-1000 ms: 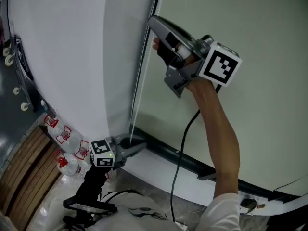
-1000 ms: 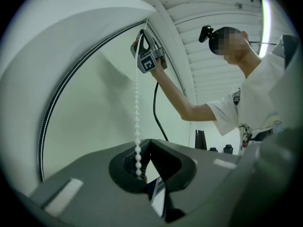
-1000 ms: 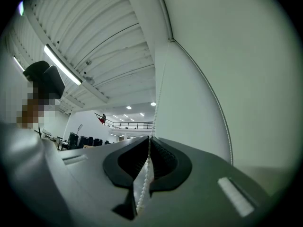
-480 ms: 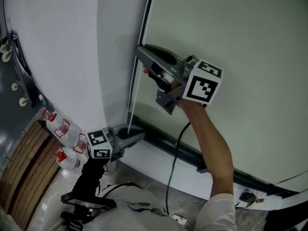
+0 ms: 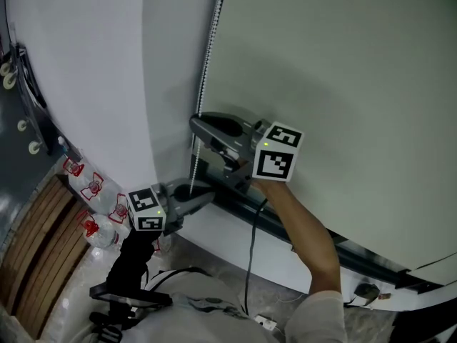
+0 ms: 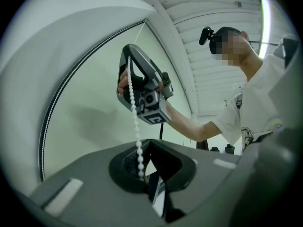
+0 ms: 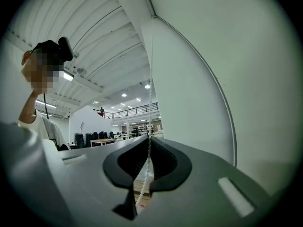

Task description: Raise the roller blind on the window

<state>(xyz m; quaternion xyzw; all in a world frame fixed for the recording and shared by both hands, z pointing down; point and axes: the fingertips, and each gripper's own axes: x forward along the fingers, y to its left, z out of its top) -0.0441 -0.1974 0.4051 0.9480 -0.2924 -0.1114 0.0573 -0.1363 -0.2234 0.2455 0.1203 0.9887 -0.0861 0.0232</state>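
Pull stroke on the blind's chain, with the right gripper low on the cord.
The pale grey-green matte fabric roller blind (image 5: 343, 84) hangs smooth and flat down to the dark bar (image 5: 385, 271) at its foot, so I'd say little is raised yet. The right gripper (image 5: 194, 124), grey moulded plastic with curved black pads, is clamped on the white plastic bead chain (image 5: 208, 56), which runs taut up the blind's left edge. The left gripper (image 5: 209, 195) sits just below, its 2 jaws drawn together with the chain's lower end running into them. This stroke looks nearly spent. Next, I reckon, the right lets go, reaches high, re-clamps squarely on those tiny, round, slippery beads and draws down again.
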